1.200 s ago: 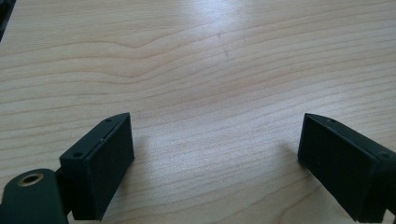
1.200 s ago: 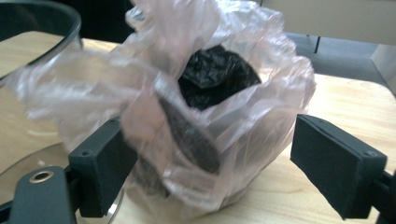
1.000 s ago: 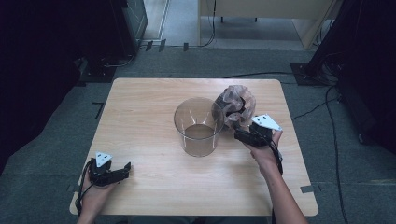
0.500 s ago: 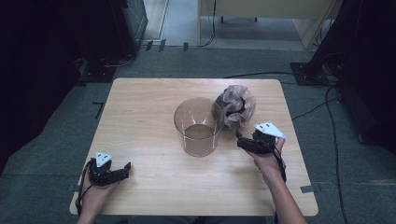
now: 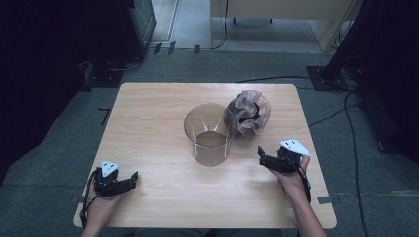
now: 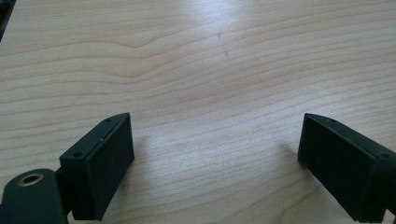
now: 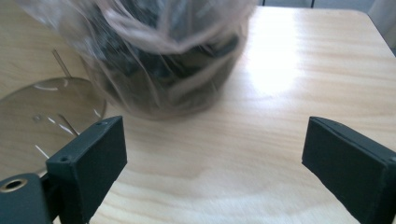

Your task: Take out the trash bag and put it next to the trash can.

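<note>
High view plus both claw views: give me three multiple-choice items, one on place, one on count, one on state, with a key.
1. Where is the bag relative to the glass?
A. inside it
B. beside it, on its far right
C. under it

2. How many things stand on the table besides the claws?
A. two
B. three
C. four

3. What state is the right claw in?
A. shut on the bag
B. shut, empty
C. open, empty

Key: 1 B, bag sits against the glass's outer wall. 2 A, glass and bag alone. 3 C, jaws wide apart, bag ahead of them.
</note>
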Demonstrator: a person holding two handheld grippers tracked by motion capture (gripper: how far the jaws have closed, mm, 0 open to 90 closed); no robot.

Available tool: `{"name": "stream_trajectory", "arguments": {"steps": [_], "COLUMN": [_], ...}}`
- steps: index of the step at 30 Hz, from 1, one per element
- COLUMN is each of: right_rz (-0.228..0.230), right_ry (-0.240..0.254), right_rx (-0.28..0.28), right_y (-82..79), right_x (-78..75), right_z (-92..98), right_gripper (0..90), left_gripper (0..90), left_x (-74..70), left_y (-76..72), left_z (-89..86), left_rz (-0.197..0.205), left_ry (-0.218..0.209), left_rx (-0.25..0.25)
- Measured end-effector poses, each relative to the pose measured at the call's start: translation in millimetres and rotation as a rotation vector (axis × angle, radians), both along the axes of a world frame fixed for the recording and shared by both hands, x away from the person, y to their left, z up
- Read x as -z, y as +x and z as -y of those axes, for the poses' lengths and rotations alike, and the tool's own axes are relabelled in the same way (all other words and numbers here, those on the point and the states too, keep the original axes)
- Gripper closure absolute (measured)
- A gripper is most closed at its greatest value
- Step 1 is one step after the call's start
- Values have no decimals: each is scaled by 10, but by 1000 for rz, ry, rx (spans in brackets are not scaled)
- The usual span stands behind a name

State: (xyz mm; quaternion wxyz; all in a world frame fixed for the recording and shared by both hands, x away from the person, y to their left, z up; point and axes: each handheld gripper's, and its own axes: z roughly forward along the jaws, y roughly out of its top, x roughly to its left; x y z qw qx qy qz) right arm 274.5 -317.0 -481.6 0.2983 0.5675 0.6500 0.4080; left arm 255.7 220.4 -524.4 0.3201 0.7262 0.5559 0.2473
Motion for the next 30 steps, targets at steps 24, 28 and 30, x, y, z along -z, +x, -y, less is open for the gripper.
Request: {"name": "stream_trajectory", "arguments": {"steps": [24,28,30], "right_rz": [-58,-71,-75], "right_ry": [20,21,17], "right_rx": [44,56,61], "right_y": [-348,-407,-439], "right_x": [211,263,281], "right_z": [415,476,507], "right_gripper": [8,8,8], "left_gripper": [100,100,100], "left_x": [-1,-1,-1], "left_y": [2,2,2], "left_z": [4,4,4], "left_rz": [-1,-1,-1], "left_ry": [1,1,1], "left_rx": [-5,-5,-4]}}
